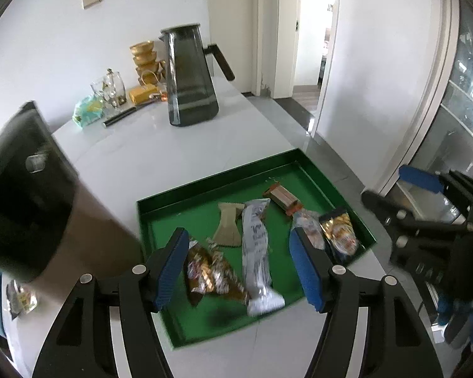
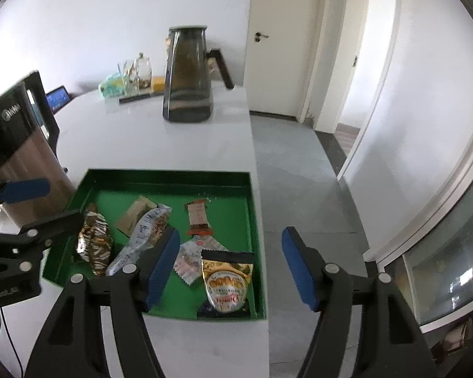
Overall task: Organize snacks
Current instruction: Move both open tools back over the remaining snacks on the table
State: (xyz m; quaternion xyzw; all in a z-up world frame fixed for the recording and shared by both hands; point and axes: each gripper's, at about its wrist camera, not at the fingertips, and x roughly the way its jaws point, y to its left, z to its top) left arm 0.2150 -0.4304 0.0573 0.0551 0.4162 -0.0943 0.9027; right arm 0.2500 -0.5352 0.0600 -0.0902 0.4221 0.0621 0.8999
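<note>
I hold both grippers above the green tray (image 1: 186, 192), which sits at the tabletop (image 1: 160, 157) edge, lower centre of both views. My left gripper (image 1: 239, 264) has its jaws wide apart and empty, framing a silver wrapped bar (image 1: 256, 245) and a gold-brown foil snack (image 1: 206, 271). My right gripper (image 2: 230, 264) is also spread wide, gripping nothing, over a gold round-label packet (image 2: 225, 278). A brown appliance (image 2: 25, 170) crowds the tray's left side; a smoked-glass pitcher (image 1: 190, 78) stands well behind.
</note>
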